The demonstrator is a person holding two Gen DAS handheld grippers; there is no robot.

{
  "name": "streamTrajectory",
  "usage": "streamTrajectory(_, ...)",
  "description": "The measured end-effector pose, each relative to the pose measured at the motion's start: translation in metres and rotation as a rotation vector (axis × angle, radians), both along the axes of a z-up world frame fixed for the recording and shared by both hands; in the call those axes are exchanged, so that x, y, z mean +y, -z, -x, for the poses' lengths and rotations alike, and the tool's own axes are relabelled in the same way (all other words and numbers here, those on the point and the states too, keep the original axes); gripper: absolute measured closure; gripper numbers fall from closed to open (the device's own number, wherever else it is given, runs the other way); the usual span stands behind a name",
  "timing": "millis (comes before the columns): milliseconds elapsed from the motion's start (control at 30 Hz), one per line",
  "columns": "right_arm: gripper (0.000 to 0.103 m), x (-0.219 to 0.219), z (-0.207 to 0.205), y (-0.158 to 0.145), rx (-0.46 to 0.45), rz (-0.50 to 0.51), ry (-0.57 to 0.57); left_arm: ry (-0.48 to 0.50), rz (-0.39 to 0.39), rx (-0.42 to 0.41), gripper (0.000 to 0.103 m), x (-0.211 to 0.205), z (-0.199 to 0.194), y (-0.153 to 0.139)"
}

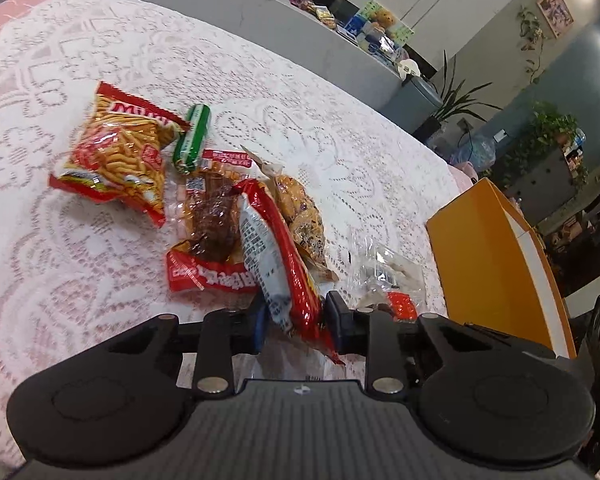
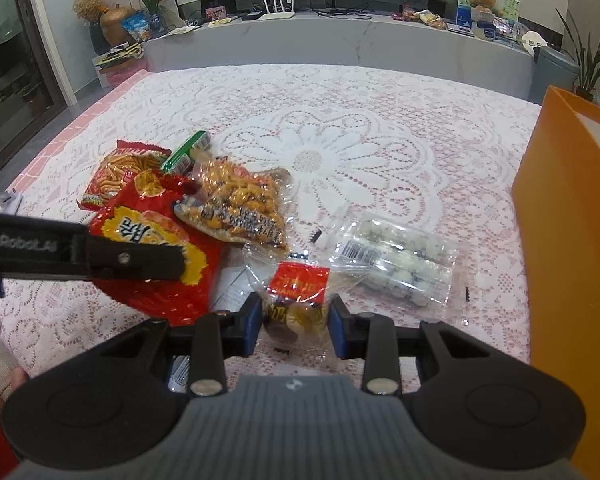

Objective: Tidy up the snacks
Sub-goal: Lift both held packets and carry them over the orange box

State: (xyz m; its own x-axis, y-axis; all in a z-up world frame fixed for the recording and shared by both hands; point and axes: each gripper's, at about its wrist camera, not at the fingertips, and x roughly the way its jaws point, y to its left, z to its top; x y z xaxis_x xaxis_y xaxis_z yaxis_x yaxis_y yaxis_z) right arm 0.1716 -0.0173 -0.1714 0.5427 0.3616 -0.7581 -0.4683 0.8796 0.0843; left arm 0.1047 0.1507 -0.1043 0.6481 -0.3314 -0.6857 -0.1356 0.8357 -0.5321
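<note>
On the far left of the lace tablecloth (image 2: 340,92) lies the bag of fried sticks (image 1: 116,160), and a green wrapped roll (image 1: 192,138) lies against its upper right corner. Next comes the left gripper (image 1: 294,322); its blue pads pinch the lower end of a red snack bag (image 1: 276,256), which stands on edge over a flat red-edged packet of dark snack (image 1: 212,232). A peanut bag (image 2: 240,204) lies just behind. Further right, the right gripper (image 2: 294,322) pinches a small clear packet with a red label (image 2: 298,300). Beside it lies a clear pack of white balls (image 2: 396,260). The orange box (image 2: 572,216) stands at the right edge.
</note>
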Motion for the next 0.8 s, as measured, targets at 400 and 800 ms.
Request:
streamTrajectory(400, 0.071, -0.013, 0.019, -0.023, 0.023, -0.040, -0.019, -0.042, -0.112, -0.026, 0.071, -0.004, 0.026, -0.030)
streamTrajectory(800, 0.071, -0.030, 0.034, -0.068, -0.069, -0.021, -0.022, -0.053, -0.218, -0.106, 0.071, -0.023, 0.041, -0.083)
